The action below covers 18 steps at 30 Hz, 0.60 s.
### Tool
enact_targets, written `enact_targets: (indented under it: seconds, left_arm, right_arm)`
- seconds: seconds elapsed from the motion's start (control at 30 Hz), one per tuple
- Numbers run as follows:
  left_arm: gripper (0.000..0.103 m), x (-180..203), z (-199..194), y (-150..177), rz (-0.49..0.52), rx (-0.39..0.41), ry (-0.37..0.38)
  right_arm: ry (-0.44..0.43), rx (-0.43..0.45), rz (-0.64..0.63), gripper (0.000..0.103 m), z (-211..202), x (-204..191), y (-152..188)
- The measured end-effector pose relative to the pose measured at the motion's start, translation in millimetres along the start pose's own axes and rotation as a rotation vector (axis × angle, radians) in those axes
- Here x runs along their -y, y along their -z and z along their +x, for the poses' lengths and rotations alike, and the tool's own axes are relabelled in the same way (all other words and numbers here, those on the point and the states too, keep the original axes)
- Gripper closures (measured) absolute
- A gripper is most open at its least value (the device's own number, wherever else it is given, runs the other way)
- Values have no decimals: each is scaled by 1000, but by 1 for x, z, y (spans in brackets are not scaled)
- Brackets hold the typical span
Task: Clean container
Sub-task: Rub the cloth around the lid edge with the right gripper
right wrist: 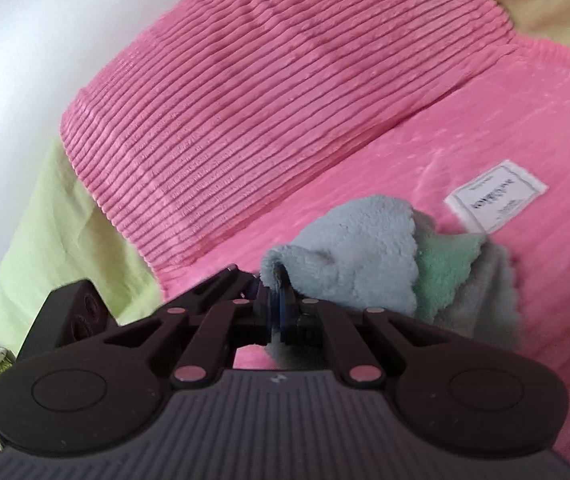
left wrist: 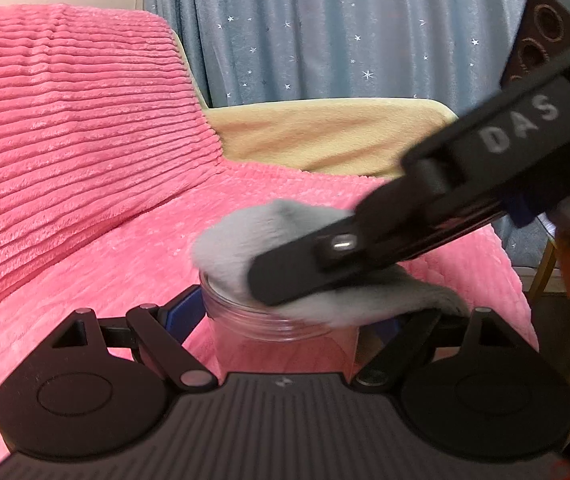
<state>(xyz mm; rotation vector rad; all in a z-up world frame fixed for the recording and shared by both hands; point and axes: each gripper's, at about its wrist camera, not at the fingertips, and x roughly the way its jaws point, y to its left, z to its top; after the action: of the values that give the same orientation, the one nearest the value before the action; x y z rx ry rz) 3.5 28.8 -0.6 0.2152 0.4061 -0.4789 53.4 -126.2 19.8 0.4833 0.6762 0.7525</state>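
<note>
The clear round plastic container (left wrist: 281, 336) is held upright between the jaws of the left gripper (left wrist: 285, 320), which are clamped on its two sides, above a pink ribbed plush blanket (left wrist: 85, 140); its mouth is open and no lid is seen. The right gripper (right wrist: 275, 312) is seen in the left wrist view coming from the right, and its jaws are closed tightly on a fluffy grey microfibre cloth (left wrist: 241, 240), of which a green side (right wrist: 441, 268) is shown in the right wrist view; the cloth is laid over the rim and partly pushed into the opening.

The step in hand is judged to be the wiping of the inside and the rim. To do it well, the container should be kept firm and steady by the left grip, so that it is not turned or tilted by the rubbing; the cloth should be pressed against the inner wall and moved around in circles; the hard fingers should be kept away from the thin plastic. How deep the cloth reaches cannot be told.
</note>
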Motion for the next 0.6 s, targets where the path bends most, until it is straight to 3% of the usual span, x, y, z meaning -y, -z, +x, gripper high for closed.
enact_targets:
  seconds: [0.6]
  left_arm:
    - [18,3,0,-1,21,1,5]
  right_arm:
    - [93,-7,-92,102,-17,-4,-1]
